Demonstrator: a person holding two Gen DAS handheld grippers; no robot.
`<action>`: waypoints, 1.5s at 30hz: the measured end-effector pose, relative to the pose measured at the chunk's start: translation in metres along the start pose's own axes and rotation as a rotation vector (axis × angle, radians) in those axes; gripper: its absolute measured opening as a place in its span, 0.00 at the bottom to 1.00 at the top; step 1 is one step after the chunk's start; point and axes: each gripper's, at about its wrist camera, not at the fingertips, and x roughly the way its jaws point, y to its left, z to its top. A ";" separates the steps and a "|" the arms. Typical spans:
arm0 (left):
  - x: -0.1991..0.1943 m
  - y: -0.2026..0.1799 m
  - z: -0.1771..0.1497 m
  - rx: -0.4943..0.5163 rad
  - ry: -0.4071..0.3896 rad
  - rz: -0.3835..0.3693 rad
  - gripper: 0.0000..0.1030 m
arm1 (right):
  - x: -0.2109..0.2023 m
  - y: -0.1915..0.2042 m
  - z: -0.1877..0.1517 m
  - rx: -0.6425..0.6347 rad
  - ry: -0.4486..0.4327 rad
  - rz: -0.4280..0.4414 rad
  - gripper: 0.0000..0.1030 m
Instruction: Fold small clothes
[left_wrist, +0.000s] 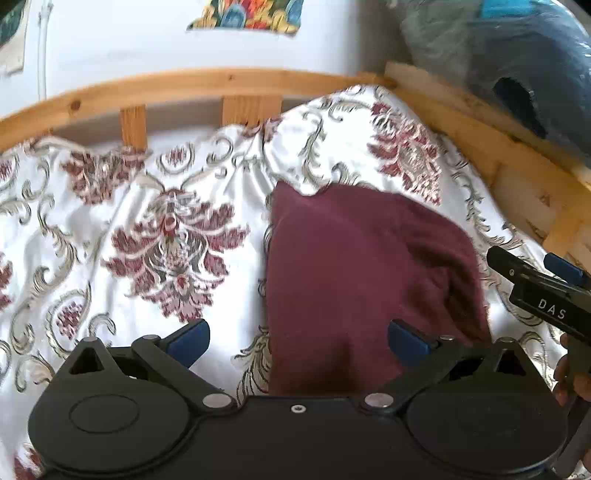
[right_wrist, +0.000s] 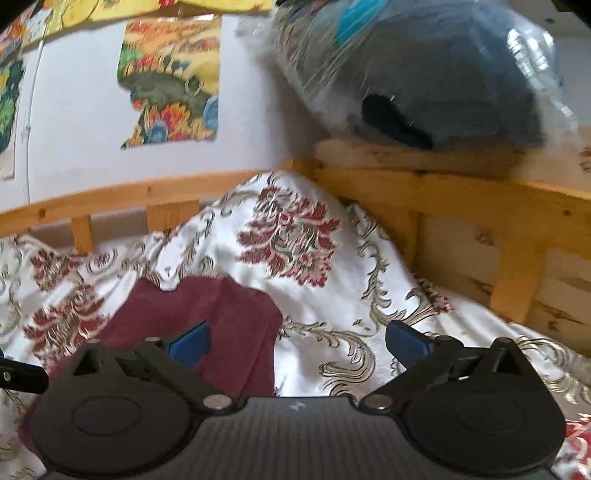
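A maroon garment lies folded into a rough rectangle on a white bedspread with red flower patterns. My left gripper hovers over its near edge, open, nothing between the blue pads. The right gripper shows at the right edge of the left wrist view, past the garment's right side. In the right wrist view the maroon garment lies at lower left, and my right gripper stands open above the bedspread, holding nothing.
A wooden bed rail runs along the far side and the right side. A plastic-wrapped blue-grey bundle sits on the right rail. Colourful pictures hang on the white wall behind. A hand holds the right gripper.
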 end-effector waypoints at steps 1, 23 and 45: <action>-0.007 -0.001 0.000 0.005 -0.017 0.002 0.99 | -0.006 0.001 0.002 -0.001 -0.014 -0.005 1.00; -0.116 0.027 -0.056 0.050 -0.172 -0.006 0.99 | -0.163 0.042 -0.014 0.029 -0.154 -0.055 1.00; -0.115 0.059 -0.094 0.044 -0.107 0.026 0.99 | -0.169 0.100 -0.040 -0.105 -0.005 -0.053 1.00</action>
